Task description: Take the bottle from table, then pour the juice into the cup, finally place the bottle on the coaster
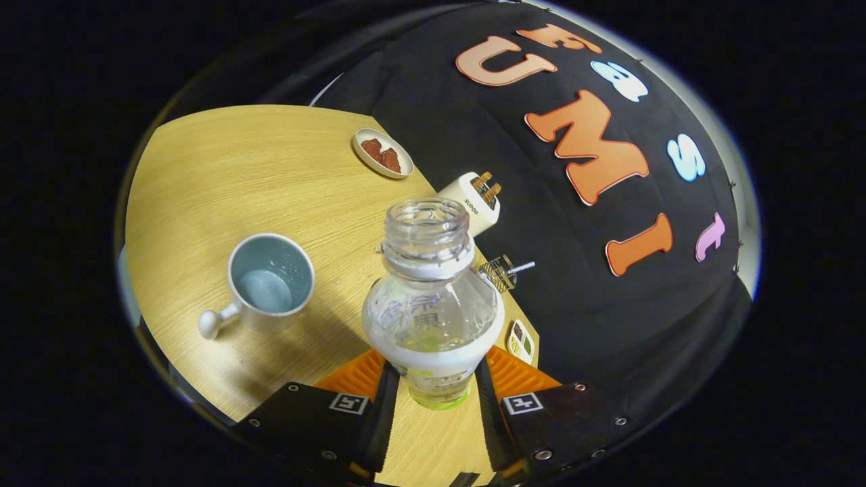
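Wooden table (223, 169) under me, tilted hard across the left of the frame, black cloth wall filling the right. My claw (433, 379) sits low centre, and both fingers are pressed against the lower body of the bottle (433, 304) — clamped on it, one finger each side. The bottle is clear plastic, cap off, open neck pointing up toward the middle of the frame, a pale band round its shoulder and a little greenish juice pooled at its base between my fingers. Looks nearly empty.

Moving outward: left of the bottle, well apart from it, stands the metal cup (270, 281) with its knobbed handle poking toward the lower left; there's a shallow pool of liquid inside and droplets on the inner wall. Just right of the bottle's shoulder, at the table's edge, a small wire basket (499, 272) with a metal handle sticking out. Below that, beside my right finger, a small flat card-like thing (521, 339) — can't make out what it is. Behind the bottle's neck, a white toaster (470, 199) with slices in it. Farther up, a small oval dish (383, 153) holding reddish-brown pieces.
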A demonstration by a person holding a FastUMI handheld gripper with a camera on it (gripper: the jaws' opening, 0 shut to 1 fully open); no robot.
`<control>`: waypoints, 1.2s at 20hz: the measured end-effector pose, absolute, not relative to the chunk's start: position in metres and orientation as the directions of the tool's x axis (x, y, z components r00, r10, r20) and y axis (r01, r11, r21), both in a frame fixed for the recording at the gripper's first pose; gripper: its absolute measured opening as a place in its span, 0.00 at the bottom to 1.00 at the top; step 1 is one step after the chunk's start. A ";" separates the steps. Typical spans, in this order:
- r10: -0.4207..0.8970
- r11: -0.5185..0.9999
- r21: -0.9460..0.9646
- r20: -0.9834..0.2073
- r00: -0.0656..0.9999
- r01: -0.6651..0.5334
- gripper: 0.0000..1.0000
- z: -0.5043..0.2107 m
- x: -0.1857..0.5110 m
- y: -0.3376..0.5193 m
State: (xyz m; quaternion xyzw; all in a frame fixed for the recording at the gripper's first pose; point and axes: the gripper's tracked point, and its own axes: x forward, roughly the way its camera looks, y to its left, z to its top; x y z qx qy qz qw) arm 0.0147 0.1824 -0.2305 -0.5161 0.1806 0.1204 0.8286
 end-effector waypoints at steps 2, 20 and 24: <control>0.012 0.380 -0.841 -0.412 0.911 -0.385 0.58 -0.235 0.014 0.185; 0.082 -0.086 -0.954 -0.293 0.953 -0.286 0.58 -0.243 0.036 0.207; 0.085 -0.138 -0.951 -0.290 0.953 -0.277 0.57 -0.243 0.037 0.208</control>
